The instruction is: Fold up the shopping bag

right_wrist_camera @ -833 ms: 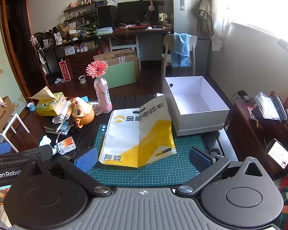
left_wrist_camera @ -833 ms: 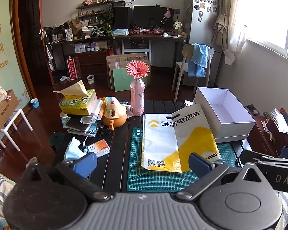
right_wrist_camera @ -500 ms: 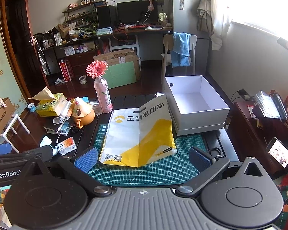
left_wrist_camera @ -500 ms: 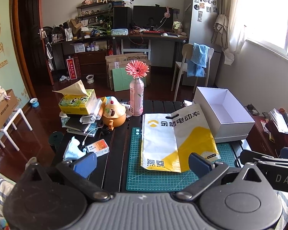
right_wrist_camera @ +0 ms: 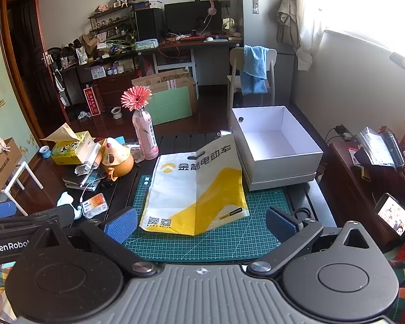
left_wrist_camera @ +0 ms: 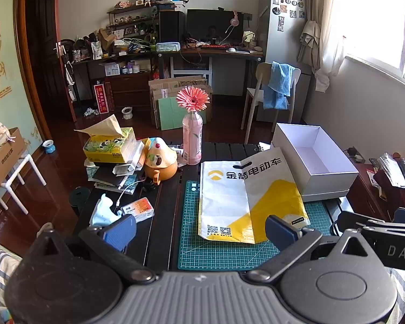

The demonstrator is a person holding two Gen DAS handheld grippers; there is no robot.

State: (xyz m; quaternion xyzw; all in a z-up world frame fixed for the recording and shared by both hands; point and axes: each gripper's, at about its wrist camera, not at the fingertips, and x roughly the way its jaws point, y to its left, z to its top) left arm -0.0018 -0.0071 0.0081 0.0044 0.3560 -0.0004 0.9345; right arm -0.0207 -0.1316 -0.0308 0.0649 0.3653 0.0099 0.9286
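Observation:
A white and yellow shopping bag (left_wrist_camera: 245, 197) with black lettering lies on the green cutting mat (left_wrist_camera: 224, 251). Its right half is creased and lifts toward the white box. It also shows in the right wrist view (right_wrist_camera: 194, 191). My left gripper (left_wrist_camera: 199, 232) is open and empty, held above the table's near edge, short of the bag. My right gripper (right_wrist_camera: 201, 225) is open and empty, just short of the bag's near edge. The right gripper's body shows at the right of the left wrist view (left_wrist_camera: 378, 232).
An open white box (left_wrist_camera: 316, 159) stands right of the bag, touching its raised edge. A pink bottle with a flower (left_wrist_camera: 192, 140), an orange toy (left_wrist_camera: 160, 164), a tissue box (left_wrist_camera: 109, 145) and small clutter sit at the left and back. The mat (right_wrist_camera: 229, 240) lies near the front edge.
Almost nothing: both views shift very slightly, the bag and both open grippers stay as they were.

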